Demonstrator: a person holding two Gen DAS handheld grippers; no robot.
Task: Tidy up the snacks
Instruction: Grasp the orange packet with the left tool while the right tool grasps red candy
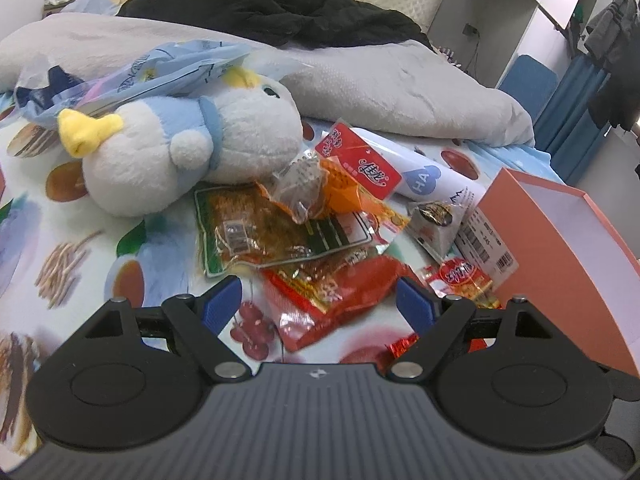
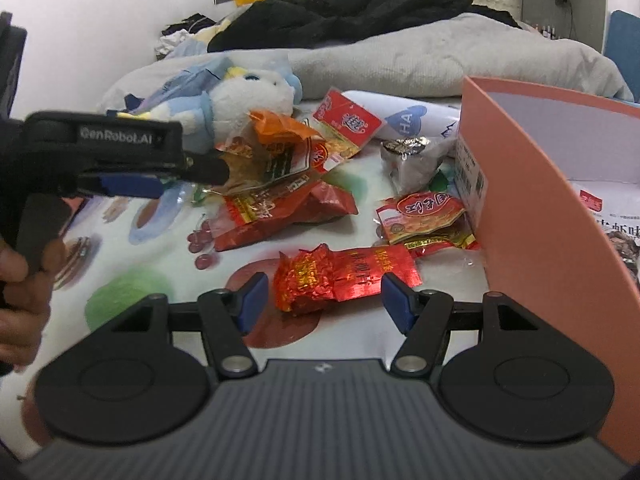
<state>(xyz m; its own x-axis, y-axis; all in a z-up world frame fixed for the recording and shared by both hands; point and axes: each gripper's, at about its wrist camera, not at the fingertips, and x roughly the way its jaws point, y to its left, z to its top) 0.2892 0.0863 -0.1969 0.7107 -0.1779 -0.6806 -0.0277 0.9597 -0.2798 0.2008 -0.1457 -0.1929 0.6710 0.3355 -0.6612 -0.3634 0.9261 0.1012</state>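
Snacks lie scattered on the bed beside the pink box (image 2: 532, 200). Right gripper (image 2: 322, 300) hovers with fingers open around the red foil packet (image 2: 340, 276); best to lower, pinch its crumpled middle, then lift clear. Left gripper (image 1: 318, 300) is also open, over a red pouch (image 1: 340, 300).

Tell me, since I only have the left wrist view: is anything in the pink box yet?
Observer: Yes. The right wrist view shows a printed packet lying on the floor of the pink box.
Operator: Where is the right gripper?
Observer: The right gripper is open and low over the sheet. A crinkled red foil packet lies loose between its fingertips, not gripped.
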